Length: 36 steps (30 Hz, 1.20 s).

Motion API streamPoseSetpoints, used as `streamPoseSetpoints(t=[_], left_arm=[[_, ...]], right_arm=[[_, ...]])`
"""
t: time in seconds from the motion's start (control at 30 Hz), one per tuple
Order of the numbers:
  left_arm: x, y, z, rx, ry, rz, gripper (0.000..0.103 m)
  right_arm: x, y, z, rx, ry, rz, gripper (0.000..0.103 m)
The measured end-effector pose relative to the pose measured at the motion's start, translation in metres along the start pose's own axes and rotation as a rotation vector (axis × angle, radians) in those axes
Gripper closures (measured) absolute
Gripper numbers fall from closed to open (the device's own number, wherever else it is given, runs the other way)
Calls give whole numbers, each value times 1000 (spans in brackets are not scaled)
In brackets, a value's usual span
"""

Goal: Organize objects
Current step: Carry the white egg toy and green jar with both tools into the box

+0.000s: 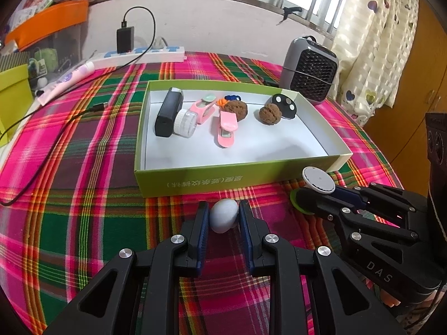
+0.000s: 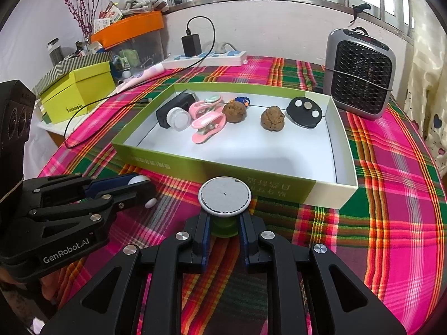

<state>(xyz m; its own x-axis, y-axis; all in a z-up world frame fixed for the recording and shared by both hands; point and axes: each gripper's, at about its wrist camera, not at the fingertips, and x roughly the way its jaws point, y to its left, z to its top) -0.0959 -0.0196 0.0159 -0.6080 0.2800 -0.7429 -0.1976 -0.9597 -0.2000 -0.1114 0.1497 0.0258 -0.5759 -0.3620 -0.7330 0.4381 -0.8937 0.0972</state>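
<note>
Taking the green box (image 1: 195, 180) as the landmark and reading from left to right: just in front of its near wall, towards the left, the left gripper (image 1: 223, 215) has its jaws closed on a pale blue egg (image 1: 223, 215), one blue pad against each flank, the egg low over the plaid surface (image 1: 83, 195); whether it touches the cloth cannot be told. The egg looks smooth, hard and rounded, probably light, so it is likely to squirt out of flat pads if squeezed off-centre; the hold across its widest girth, as here, seems the safest, with gentle force in case the shell is thin. Further right, near the box's front right corner, the right gripper (image 2: 223, 224) has its jaws closed on the green stem of a white-topped disc (image 2: 224, 194), a spool-like thing with a flat grey-white cap above the pads and a green flange below. It appears stiff plastic and light; the narrow waist between cap and flange is a good place to hold, since both rims would stop it sliding up or down. Inside the box, left to right, lie a black power bank (image 1: 168, 114), a clear jar (image 1: 185, 122), two pink clips (image 1: 226, 131), two walnuts (image 1: 269, 114) and a black piece with round buttons (image 1: 285, 105). The bare white floor at the near end looks the easiest spot for both items.
</note>
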Motion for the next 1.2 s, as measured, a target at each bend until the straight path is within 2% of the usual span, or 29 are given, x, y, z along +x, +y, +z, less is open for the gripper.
streamPoseSetpoints(t=[0.73,1.2], left_arm=[[-20,-17,14,47,-64,7,83],[-18,-26,39,74,-96,0,83]], right_arm=[[-23,-4,10,4,-75,10,85],[-30,-21,30,22,-115,-11,85]])
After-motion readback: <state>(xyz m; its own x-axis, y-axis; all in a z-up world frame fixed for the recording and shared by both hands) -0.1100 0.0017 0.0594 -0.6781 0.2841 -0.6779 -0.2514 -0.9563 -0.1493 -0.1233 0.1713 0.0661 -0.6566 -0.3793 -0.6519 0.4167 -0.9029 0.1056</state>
